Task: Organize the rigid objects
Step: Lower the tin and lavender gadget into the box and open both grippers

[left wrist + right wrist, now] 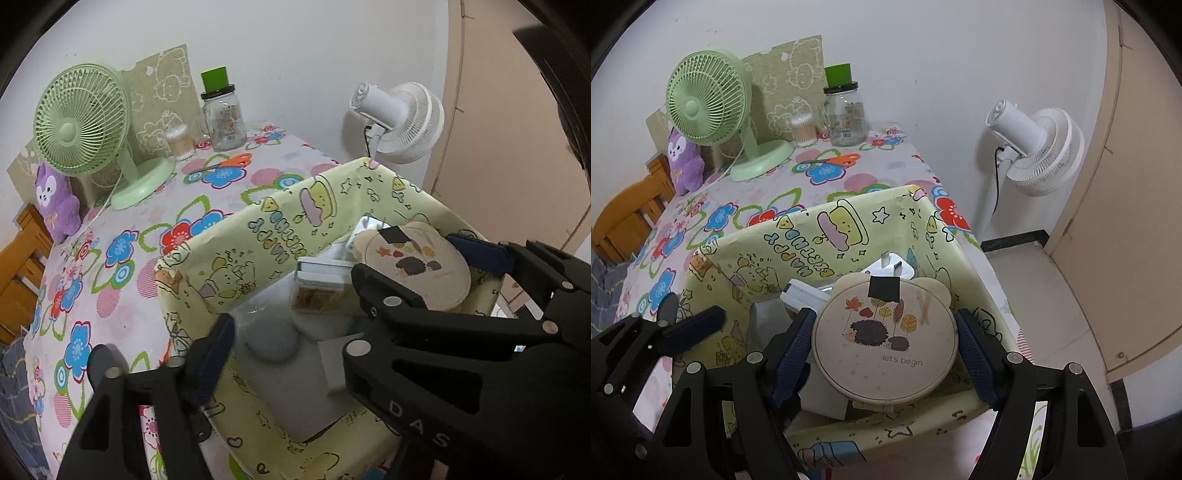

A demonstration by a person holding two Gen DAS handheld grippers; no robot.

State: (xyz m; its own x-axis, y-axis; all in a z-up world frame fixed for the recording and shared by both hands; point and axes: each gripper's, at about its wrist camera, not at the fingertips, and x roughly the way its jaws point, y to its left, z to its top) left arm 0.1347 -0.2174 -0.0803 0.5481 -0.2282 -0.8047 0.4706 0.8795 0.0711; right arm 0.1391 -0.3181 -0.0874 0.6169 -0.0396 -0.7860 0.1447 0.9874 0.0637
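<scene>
A round cream compact mirror [886, 341] with a hedgehog print and bear ears is held between the fingers of my right gripper [884, 358], just above the open yellow-green patterned box [798, 243]. It also shows in the left wrist view [417, 266], with the right gripper's arm across it. My left gripper [354, 306] is open and empty, one finger at the box's left wall, the other over its right side. Inside the box lie a white plug [892, 267], a small clear case [319, 286], a grey round pad [271, 341] and a white block [332, 363].
On the flowered tablecloth [122, 295] stand a green desk fan [85, 125], a glass jar with a green cap [221, 110], a cotton-swab tub [180, 142] and a purple plush [55, 203]. A white floor fan [1034, 147] stands right of the table. A wooden chair [624, 218] is at left.
</scene>
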